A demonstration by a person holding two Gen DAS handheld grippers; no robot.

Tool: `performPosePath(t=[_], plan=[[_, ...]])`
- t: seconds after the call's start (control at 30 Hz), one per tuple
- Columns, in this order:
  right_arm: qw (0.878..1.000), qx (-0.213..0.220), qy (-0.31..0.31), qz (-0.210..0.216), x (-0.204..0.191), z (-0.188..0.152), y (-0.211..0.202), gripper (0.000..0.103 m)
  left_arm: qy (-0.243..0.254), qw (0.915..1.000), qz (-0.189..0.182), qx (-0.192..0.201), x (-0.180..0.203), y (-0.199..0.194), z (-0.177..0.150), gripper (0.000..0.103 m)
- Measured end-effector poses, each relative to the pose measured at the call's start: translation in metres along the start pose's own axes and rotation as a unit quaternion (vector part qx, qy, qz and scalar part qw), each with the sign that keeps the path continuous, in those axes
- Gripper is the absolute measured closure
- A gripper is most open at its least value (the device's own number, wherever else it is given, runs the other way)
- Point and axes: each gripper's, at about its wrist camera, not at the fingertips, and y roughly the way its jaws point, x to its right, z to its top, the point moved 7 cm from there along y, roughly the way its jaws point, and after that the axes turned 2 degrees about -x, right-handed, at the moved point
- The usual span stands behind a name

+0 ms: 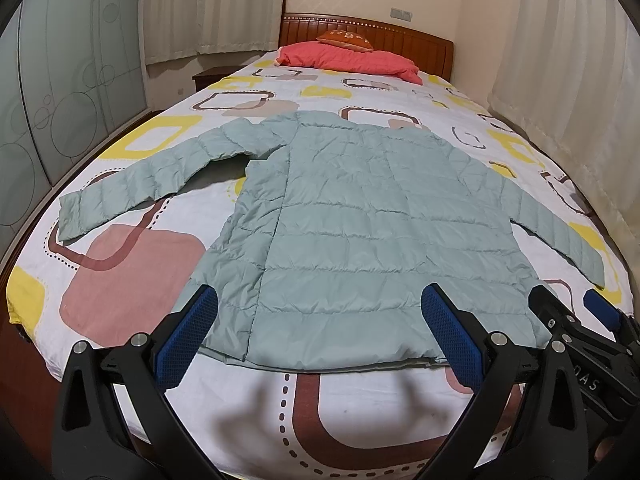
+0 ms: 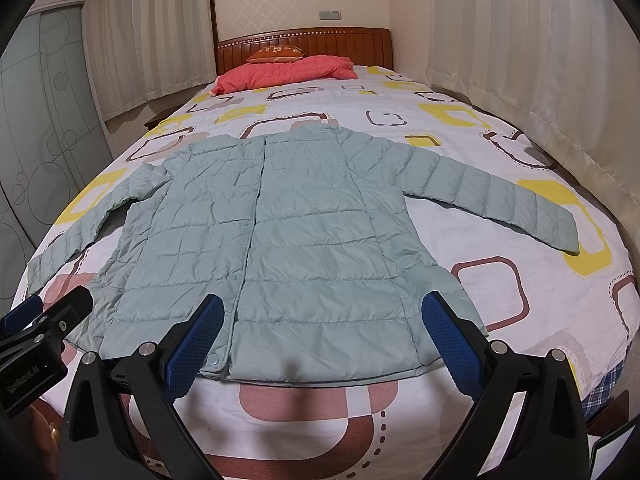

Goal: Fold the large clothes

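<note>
Jacket: one pale green quilted jacket [image 2: 288, 232] lies flat and spread on the bed [image 2: 500, 128], front up, its closure running down the middle.
Jacket axis: long axis runs from hem to collar; hem toward the foot of the bed nearest the grippers, collar toward the headboard [image 2: 304, 40].
Sleeves: two, both stretched outward and angled down toward the foot end, one to each side [image 1: 132, 188] [image 2: 500, 204].
Edges: hem sits just short of the bed's near edge, a strip of patterned sheet showing below it; the sleeve cuffs reach near the bed's side edges.
Open room: bare sheet between collar and pillow, and beside the torso under each sleeve.
Left gripper [image 1: 320, 336]: fingers spread wide apart, holding nothing, hovering over the hem.
Right gripper [image 2: 326, 340]: fingers likewise wide apart, empty, over the hem's right half; the two grippers are side by side.
Bedding: one coral pillow or quilt [image 2: 284, 74] at the head, with one orange cushion [image 2: 276, 54] on it.
Surroundings: curtains [image 2: 520, 52] close along the right side, a sliding wardrobe [image 1: 60, 92] on the left.
</note>
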Motion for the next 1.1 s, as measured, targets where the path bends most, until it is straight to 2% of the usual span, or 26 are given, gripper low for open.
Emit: performPosePath(t=[1.1], plan=[[1.000, 0.000, 0.000, -0.002, -0.0024, 0.0022, -0.0031, 0.005, -0.002, 1.0000, 0.003, -0.006, -0.0020, 0.0036, -0.0045, 0.002]])
